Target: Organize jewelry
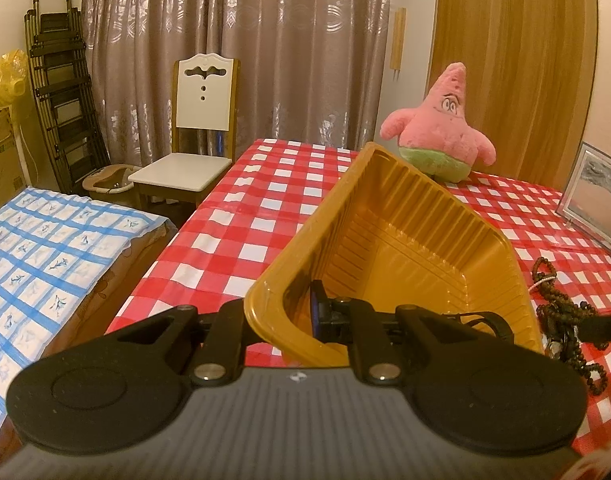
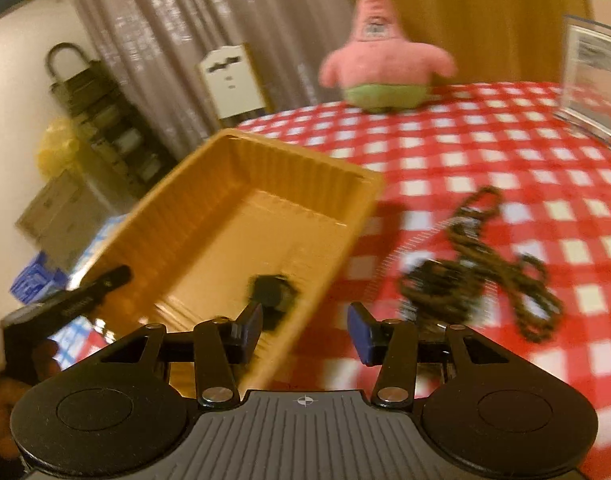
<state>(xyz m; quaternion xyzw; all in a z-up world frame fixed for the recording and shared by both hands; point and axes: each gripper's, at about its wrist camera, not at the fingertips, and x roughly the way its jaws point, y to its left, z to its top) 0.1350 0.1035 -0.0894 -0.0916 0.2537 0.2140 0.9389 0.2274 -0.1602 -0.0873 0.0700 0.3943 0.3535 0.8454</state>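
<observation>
While the left gripper (image 1: 283,312) clamps the near wall of the tilted orange tray (image 1: 417,240), 1 finger inside and 1 outside, the right gripper (image 2: 305,332) hangs wide open and empty over the tray's right rim. Item 1: a dark piece (image 2: 271,296), blurred, already in the tray at 6 o'clock. Item 2: beaded necklaces (image 2: 485,264), heaped on the checked tablecloth (image 2: 485,140) at the tray's 3 o'clock, unsorted. Judged just begun.

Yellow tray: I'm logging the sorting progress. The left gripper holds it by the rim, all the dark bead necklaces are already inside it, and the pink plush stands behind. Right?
Not quite. The bead necklaces still lie on the checkered tablecloth beside the yellow tray, as the right wrist view shows; only one small dark item is inside. The left gripper does hold the rim, and the pink plush stands behind.
</observation>
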